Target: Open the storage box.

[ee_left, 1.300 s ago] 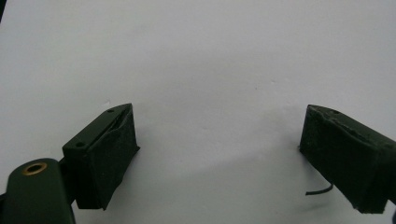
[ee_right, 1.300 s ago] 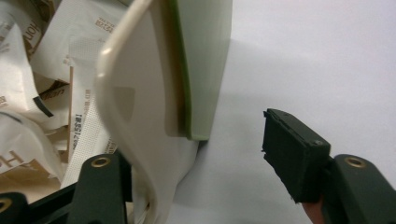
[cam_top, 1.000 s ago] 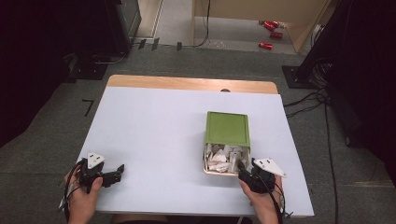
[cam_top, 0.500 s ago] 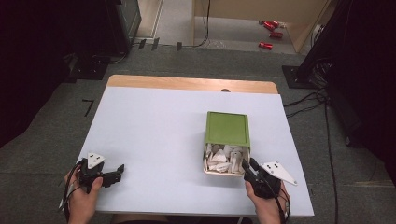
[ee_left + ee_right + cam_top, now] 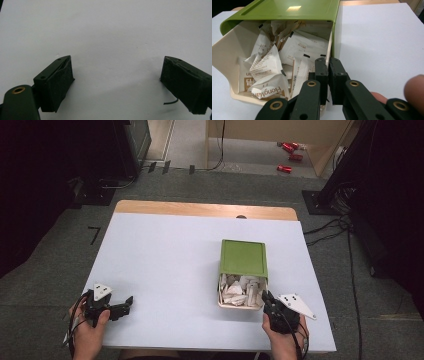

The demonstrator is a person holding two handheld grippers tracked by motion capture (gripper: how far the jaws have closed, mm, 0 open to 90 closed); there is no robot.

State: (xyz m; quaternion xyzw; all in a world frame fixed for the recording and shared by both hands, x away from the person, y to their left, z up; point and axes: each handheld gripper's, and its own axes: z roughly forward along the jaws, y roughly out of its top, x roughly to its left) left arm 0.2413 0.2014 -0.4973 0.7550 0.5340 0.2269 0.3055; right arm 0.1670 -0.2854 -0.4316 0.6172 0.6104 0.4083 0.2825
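Cream box (image 5: pixel 329 53) wall sits clamped between right hand-held gripper (image 5: pixel 328 65) jaws.

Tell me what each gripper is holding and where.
The right gripper pinches the box's side wall at its rim. The left gripper holds nothing.

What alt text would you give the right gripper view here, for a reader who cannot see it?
The right gripper has its two black jaws shut on the side wall of a cream box full of white paper sachets. A green lid covers the far part of the box, which sits on a white table.
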